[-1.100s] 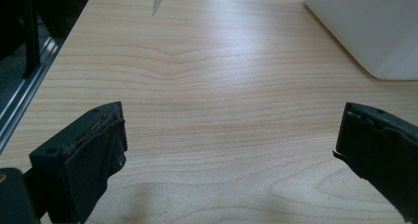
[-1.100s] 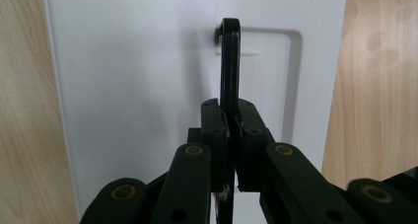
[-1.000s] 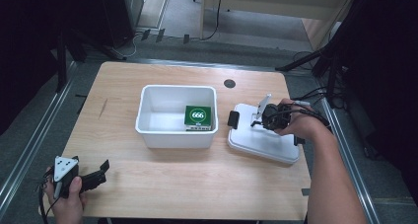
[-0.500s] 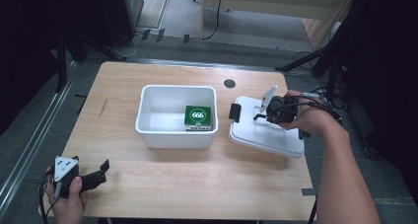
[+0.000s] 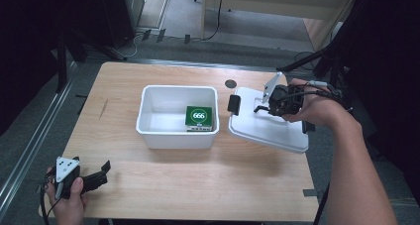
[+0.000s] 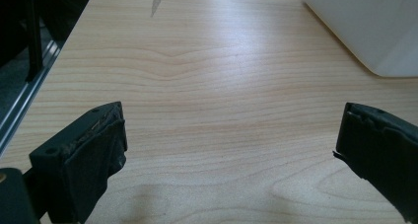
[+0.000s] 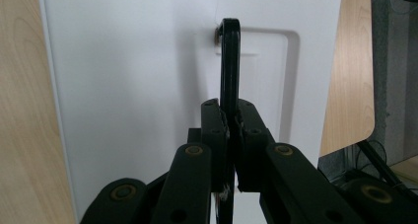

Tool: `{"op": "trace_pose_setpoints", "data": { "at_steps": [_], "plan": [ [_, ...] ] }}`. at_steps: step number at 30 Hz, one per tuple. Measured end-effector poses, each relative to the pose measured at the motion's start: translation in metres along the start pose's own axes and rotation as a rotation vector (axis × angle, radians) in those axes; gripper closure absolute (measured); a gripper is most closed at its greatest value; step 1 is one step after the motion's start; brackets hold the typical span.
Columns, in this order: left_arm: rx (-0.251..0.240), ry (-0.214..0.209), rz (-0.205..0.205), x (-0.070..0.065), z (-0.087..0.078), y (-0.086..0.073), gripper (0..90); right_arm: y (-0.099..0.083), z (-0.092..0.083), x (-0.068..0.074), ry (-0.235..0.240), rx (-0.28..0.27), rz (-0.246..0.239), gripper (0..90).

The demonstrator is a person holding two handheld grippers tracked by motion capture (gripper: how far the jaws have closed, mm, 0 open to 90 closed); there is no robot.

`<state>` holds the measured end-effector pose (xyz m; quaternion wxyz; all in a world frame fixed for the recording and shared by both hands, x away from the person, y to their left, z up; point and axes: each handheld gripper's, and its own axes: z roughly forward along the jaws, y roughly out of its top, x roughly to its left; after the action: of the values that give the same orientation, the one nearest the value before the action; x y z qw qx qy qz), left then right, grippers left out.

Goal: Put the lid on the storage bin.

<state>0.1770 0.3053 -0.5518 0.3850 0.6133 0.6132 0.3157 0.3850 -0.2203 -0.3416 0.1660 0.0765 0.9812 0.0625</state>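
The right gripper, jaws pinched on the black handle of a white lid, holds the lid tilted above the table, just right of the white bin, its near edge close to the bin's rim without touching. A green box lies in the bin's right half. At the table's near left corner the left gripper rests with jaws spread wide over bare wood, well apart from the bin. Broad open tabletop lies along the front edge.
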Motion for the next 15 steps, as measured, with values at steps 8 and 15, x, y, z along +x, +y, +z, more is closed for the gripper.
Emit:
{"op": "trace_pose_setpoints", "data": {
  "at_steps": [8,15],
  "plan": [
    [-0.001,0.002,0.008,-0.001,0.001,0.0,0.0,0.023,-0.029,0.001,-0.022,-0.035,-0.035,85.4],
    [0.002,0.0,0.015,-0.001,0.001,0.0,0.0,0.046,-0.047,0.006,-0.023,-0.049,-0.068,85.4]
  ]
}}
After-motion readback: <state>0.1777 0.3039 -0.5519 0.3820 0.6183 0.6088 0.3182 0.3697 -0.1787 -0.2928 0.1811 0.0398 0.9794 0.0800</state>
